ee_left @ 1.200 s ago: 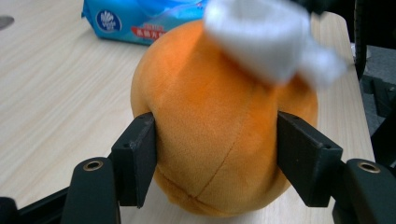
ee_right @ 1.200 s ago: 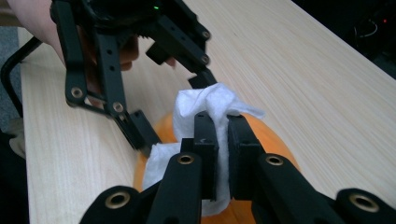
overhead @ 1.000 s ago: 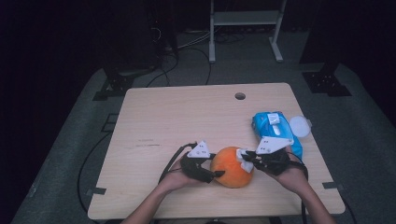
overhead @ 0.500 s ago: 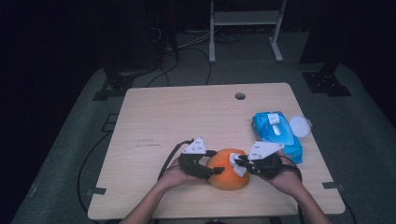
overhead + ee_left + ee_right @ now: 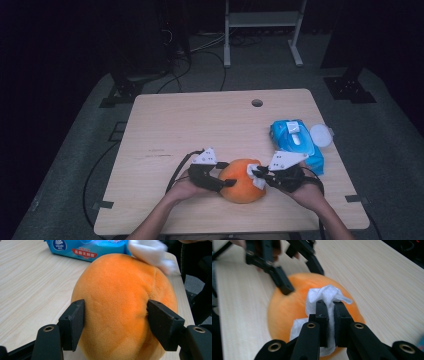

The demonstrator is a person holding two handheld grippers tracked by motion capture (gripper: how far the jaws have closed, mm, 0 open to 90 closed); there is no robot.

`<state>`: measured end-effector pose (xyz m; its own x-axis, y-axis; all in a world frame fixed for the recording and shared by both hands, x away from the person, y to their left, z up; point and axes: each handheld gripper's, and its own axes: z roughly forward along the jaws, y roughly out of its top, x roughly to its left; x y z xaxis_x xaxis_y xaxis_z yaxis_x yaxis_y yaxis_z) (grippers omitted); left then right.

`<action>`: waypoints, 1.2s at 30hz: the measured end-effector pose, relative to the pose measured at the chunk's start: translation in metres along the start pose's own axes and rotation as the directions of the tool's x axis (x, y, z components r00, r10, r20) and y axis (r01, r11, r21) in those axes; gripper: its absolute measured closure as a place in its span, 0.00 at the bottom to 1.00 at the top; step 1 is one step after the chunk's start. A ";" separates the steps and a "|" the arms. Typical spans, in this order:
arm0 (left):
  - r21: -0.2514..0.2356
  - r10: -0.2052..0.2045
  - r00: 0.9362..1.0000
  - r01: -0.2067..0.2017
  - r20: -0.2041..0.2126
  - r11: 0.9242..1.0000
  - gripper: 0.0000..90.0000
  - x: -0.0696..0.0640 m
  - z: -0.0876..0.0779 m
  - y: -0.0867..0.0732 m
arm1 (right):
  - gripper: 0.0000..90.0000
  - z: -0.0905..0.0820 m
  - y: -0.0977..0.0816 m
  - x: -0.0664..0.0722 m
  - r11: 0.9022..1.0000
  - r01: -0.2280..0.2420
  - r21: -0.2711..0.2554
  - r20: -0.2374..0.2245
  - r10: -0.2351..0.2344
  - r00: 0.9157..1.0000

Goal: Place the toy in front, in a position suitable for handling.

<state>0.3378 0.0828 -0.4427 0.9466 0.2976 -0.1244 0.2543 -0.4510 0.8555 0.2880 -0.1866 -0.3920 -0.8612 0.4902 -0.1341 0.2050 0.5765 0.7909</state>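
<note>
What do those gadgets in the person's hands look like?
Each hand holds a black tool: the left gripper and the right gripper. Each has two flat, blocky black jaws with brass-ringed holes, a pale three-cornered plate on top and a black cable trailing off. The forearms are bare, with no sleeves.

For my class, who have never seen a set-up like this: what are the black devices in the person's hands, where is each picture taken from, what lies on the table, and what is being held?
No robot here: a person holds a hand-held grasping tool in each hand, each with two black jaws and its own small camera.

The high view looks down on the wooden table from above the person's side. The other two pictures come from the cameras riding on the tools, looking along their jaws.

On the table lie an orange plush ball, a blue pack of wipes and a white round lid beside it.

The left tool has just been closing its jaws and now squeezes the ball from both sides, steadying it. The right tool is shut on a white wipe, which rests against the ball's surface, apparently to wipe it.
</note>
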 end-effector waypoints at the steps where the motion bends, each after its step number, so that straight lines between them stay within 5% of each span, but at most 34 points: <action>1: -0.004 -0.001 1.000 0.001 0.002 1.000 0.36 0.001 0.000 -0.001 | 0.92 0.001 0.000 0.001 1.000 0.012 0.006 0.007 -0.012 1.000; 10: -0.010 -0.008 1.000 0.008 0.020 1.000 0.38 0.006 -0.002 -0.005 | 0.92 0.001 -0.031 -0.027 0.993 -0.104 0.051 0.016 0.103 0.995; 18: -0.014 -0.001 1.000 0.001 0.005 1.000 0.37 0.003 -0.001 -0.004 | 0.92 0.000 -0.021 -0.029 0.994 -0.110 0.010 0.041 0.110 0.993; 27: -0.015 -0.010 1.000 0.010 -0.006 1.000 0.36 0.004 -0.002 -0.004 | 0.92 0.004 -0.039 -0.034 0.985 -0.145 0.092 0.033 0.143 0.989; 33: -0.013 0.021 1.000 -0.021 -0.001 1.000 0.36 -0.001 0.000 -0.002 | 0.92 0.003 -0.022 -0.033 0.989 -0.148 0.011 0.027 0.147 0.989; 36: -0.013 0.015 1.000 -0.015 0.001 1.000 0.36 0.001 -0.001 -0.003 | 0.92 0.005 -0.023 -0.034 0.988 -0.151 0.022 0.018 0.150 0.988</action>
<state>0.3376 0.0849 -0.4447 0.9504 0.2903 -0.1117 0.2372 -0.4443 0.8639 0.3147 -0.2133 -0.4083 -0.8123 0.5827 -0.0243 0.3423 0.5101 0.7891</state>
